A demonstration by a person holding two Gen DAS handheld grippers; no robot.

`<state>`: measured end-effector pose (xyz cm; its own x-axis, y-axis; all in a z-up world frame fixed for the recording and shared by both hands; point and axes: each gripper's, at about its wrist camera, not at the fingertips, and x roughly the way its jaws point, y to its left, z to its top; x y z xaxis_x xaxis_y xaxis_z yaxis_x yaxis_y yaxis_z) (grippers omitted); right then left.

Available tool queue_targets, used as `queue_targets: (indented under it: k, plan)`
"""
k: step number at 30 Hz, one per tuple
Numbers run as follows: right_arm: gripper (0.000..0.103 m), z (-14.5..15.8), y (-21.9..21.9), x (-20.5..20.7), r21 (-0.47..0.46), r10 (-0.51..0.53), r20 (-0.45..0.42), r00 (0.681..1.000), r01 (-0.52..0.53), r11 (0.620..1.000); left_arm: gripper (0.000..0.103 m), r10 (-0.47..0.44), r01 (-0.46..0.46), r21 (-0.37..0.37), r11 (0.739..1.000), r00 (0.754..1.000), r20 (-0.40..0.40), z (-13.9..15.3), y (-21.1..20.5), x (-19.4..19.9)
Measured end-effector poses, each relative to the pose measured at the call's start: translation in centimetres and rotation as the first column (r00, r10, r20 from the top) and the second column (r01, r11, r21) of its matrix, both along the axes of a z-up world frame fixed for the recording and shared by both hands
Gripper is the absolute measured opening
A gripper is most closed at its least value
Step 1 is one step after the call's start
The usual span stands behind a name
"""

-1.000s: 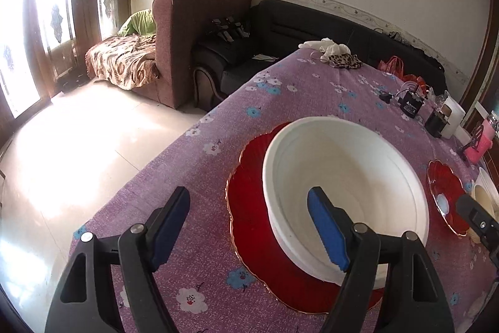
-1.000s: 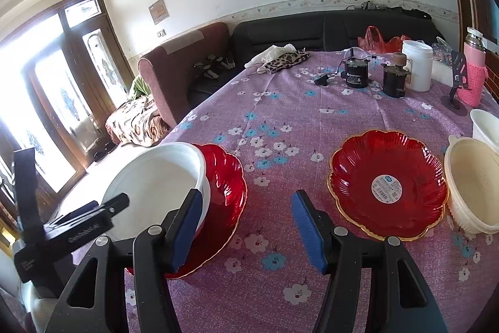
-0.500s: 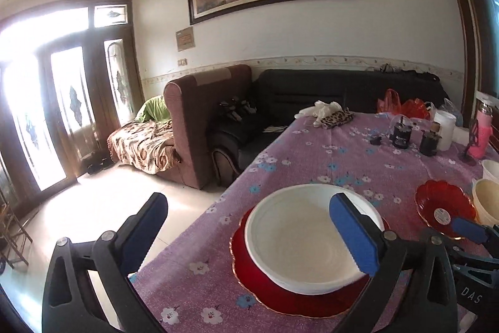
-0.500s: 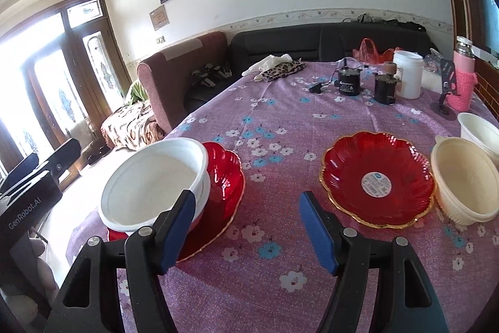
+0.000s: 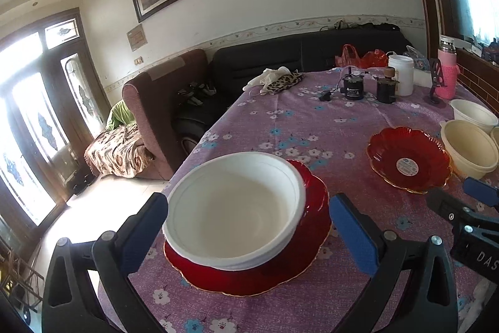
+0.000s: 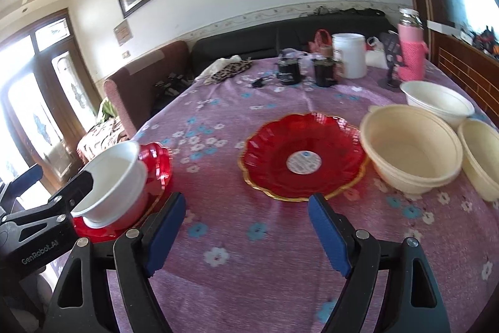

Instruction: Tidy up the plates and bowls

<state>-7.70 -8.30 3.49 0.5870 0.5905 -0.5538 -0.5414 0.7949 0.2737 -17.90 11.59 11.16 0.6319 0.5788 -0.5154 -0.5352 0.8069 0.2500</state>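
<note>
Near the table's (image 5: 280,120) left edge, white bowl (image 5: 234,208) seated on red plate (image 5: 315,202), left gripper (image 5: 246,233) spread wide, empty. Right gripper (image 6: 246,233) opening, nothing between, facing second red plate (image 6: 299,155) mid-table; next up, probably pairing it with cream bowl (image 6: 411,145) beside it.

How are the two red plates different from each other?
The near red plate has a white bowl sitting on it; the far red plate is empty. The far red plate shows a round white sticker in its middle, while the near red plate's middle is hidden. Both are red, flower-shaped and gold-rimmed.
</note>
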Motion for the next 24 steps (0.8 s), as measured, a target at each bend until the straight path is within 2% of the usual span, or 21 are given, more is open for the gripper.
queue_targets:
  k: [9,16,20,24]
  plan:
    - [0.085,-1.0,-5.7,2.2,0.024,-0.120,-0.046,0.992,0.121,0.992,0.103,-0.061,0.059,-0.044,0.997,0.997,-0.057,-1.2,-1.7,1.4]
    - [0.085,-0.9,-11.1,2.9,0.022,-0.213,-0.044,0.976,0.214,0.976,0.103,-0.134,0.123,-0.137,0.983,0.988,-0.074,-1.9,-2.3,2.4]
    - [0.085,-1.1,-15.5,2.9,0.000,-0.288,-0.038,0.957,0.288,0.958,0.103,-0.156,0.144,-0.155,0.977,0.985,-0.072,-2.0,-2.7,2.6]
    - [0.085,-1.8,-20.6,3.0,-0.034,-0.377,-0.051,0.925,0.376,0.926,0.103,-0.194,0.180,-0.171,0.969,0.979,-0.069,-2.3,-3.5,3.0]
